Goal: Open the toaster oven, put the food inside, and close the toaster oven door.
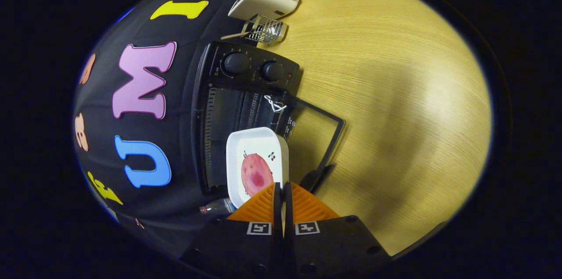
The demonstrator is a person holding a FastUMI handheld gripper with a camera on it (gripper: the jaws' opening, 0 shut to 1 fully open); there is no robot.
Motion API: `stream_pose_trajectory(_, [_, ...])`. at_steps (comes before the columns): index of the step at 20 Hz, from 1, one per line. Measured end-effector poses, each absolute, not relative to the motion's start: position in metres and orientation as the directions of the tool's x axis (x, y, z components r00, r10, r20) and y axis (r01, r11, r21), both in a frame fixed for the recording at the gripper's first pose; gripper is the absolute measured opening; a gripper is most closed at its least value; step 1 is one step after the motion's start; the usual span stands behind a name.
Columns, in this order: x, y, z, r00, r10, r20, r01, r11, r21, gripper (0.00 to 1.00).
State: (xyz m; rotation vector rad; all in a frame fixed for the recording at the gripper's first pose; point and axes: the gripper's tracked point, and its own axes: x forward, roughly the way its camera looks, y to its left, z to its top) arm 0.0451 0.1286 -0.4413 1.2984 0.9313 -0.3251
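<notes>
The black toaster oven (246, 70) stands on the wooden table (395, 94) with its glass door (318, 132) swung fully open. Its dark cavity (228, 116) shows beyond the fingers. A white square plate (259, 143) carries a round pink slice of food (255, 174). My gripper (281, 186) is shut on the plate's near rim and holds it at the oven's mouth, over the hinge side of the door. The whole view is rolled sideways, so the oven appears tipped on its side.
Past the oven's knob panel, a cream toaster (265, 0) and a small wire rack (267, 31) sit on the table. A plastic bottle (217, 206) lies close to the fingers, beside the oven. The door's handle (314, 179) is just beside the fingers.
</notes>
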Motion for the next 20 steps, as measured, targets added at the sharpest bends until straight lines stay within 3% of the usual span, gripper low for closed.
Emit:
stream_pose_trajectory(14, [0.174, 0.149, -0.485, 0.701, 0.056, -0.711, 0.711, 0.021, 0.702, 0.05])
stream_pose_trajectory(20, [0.199, 0.167, -0.488, 0.734, 0.087, -0.673, 0.679, -0.055, 0.732, 0.10])
